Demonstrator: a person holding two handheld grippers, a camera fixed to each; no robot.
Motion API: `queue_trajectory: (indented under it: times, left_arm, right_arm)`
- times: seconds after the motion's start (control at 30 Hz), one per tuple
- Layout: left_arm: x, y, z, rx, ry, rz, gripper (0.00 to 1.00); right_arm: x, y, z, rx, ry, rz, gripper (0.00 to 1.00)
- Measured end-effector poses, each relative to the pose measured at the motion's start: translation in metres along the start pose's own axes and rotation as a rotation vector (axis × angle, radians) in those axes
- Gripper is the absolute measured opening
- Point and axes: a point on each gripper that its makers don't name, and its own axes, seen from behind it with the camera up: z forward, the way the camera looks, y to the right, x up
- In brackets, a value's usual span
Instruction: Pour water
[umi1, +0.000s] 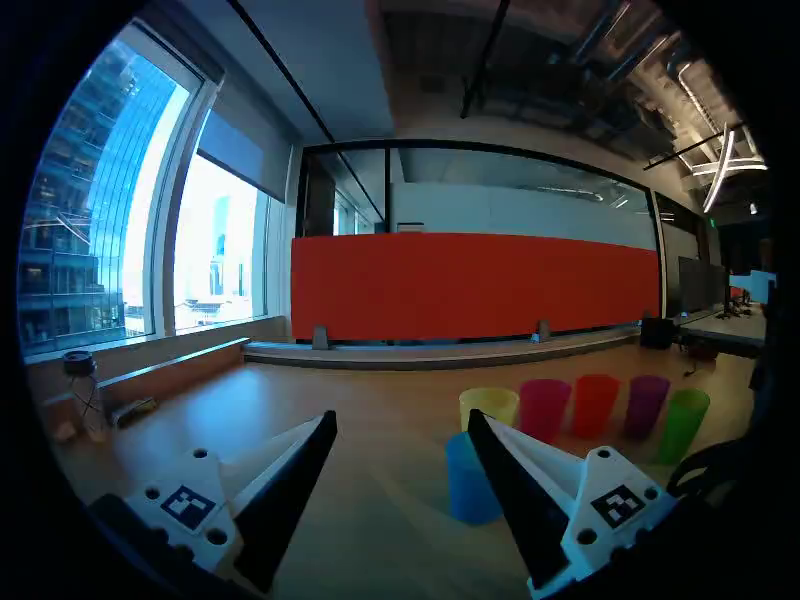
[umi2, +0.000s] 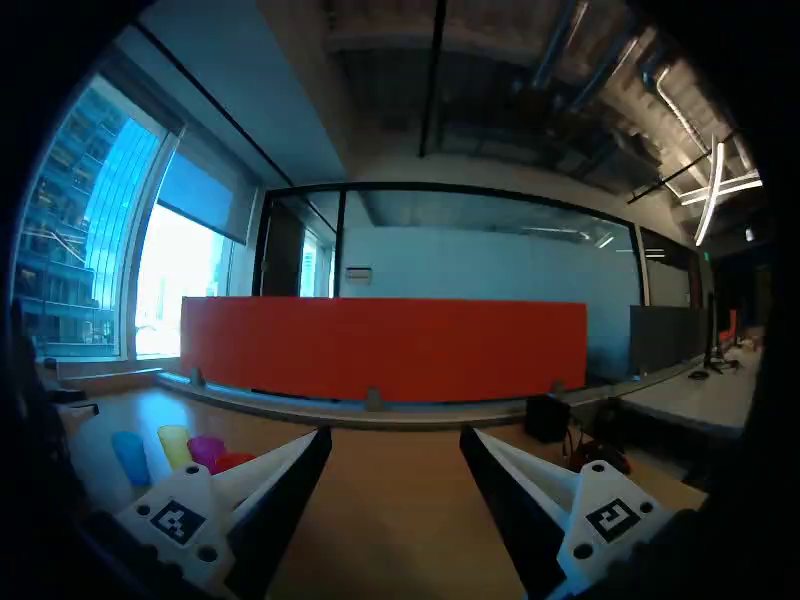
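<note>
Left gripper (umi1: 400, 418) spread wide, nothing held; blue cup (umi1: 468, 485) stood on wooden table (umi1: 380, 400) just ahead, beside one finger, yellow cup (umi1: 488, 404) close behind. Right gripper (umi2: 393, 433) spread wide, nothing held. Blue cup best centred between fingers before closing; squeeze kept light, cup kept upright.

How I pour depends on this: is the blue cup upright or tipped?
Upright: the blue cup stands on its base on the wooden table, partly behind a finger of the left tool. Contents: cannot tell.
</note>
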Motion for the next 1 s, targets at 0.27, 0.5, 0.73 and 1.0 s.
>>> queue_trajectory:
  times: [0.27,0.5,0.73,1.0]
  left_arm:
    - [0.000,-0.001,0.000,0.000,0.000,0.000,0.98]
    - [0.000,-0.001,0.000,0.000,0.000,0.000,0.98]
    - [0.000,-0.001,0.000,0.000,0.000,0.000,0.98]
    - [0.000,-0.002,0.000,0.000,0.000,0.000,0.98]
  right_arm:
    - [-0.018,-0.008,0.006,0.023,0.007,-0.004,0.99]
    - [-0.037,-0.007,0.008,0.022,-0.001,0.014,0.99]
    - [-0.055,0.009,0.008,-0.018,-0.011,0.030,0.99]
    - [-0.067,0.013,0.008,-0.023,-0.020,0.043,0.99]
